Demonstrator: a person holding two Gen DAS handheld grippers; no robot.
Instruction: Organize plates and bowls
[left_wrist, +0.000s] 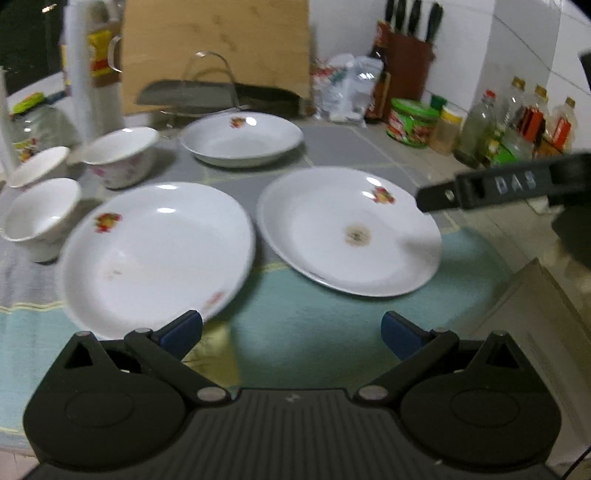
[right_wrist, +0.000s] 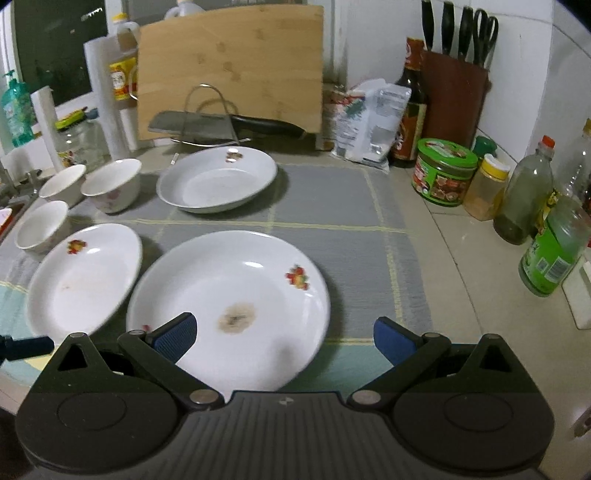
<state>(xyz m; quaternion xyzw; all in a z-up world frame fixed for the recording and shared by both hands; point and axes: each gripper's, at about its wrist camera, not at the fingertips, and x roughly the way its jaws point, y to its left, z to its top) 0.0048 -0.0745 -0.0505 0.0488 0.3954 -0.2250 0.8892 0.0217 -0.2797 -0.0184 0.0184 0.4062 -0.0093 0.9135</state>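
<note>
On a kitchen counter, we hold both grippers above a grey checked mat (right_wrist: 325, 206) where three white plates and three bowls are laid out. Our right gripper (right_wrist: 286, 338) has its blue-padded fingers (right_wrist: 177, 334) spread wide and holds nothing; the stained plate (right_wrist: 229, 295), marked brown at its centre and printed with a small fruit motif, lies directly ahead, its near rim passing between and under the two pads, with the left pad over the plate's lower left edge. We cannot tell whether that pad touches the rim.

Our left gripper (left_wrist: 291, 334) is likewise spread wide and empty. The left plate (left_wrist: 155, 254) sits just ahead of its left pad, the pad overlapping the plate's near rim in the left wrist view; the stained plate lies farther off to the right, and part of the right gripper reaches in over that plate's far edge.

The two front plates lie just beside each other. A deeper third plate (right_wrist: 218, 181) sits behind them, near a cleaver (right_wrist: 221, 127) on a wire rack and an upright cutting board (right_wrist: 229, 66). Three bowls (right_wrist: 110, 184) cluster at the mat's left edge.
</note>
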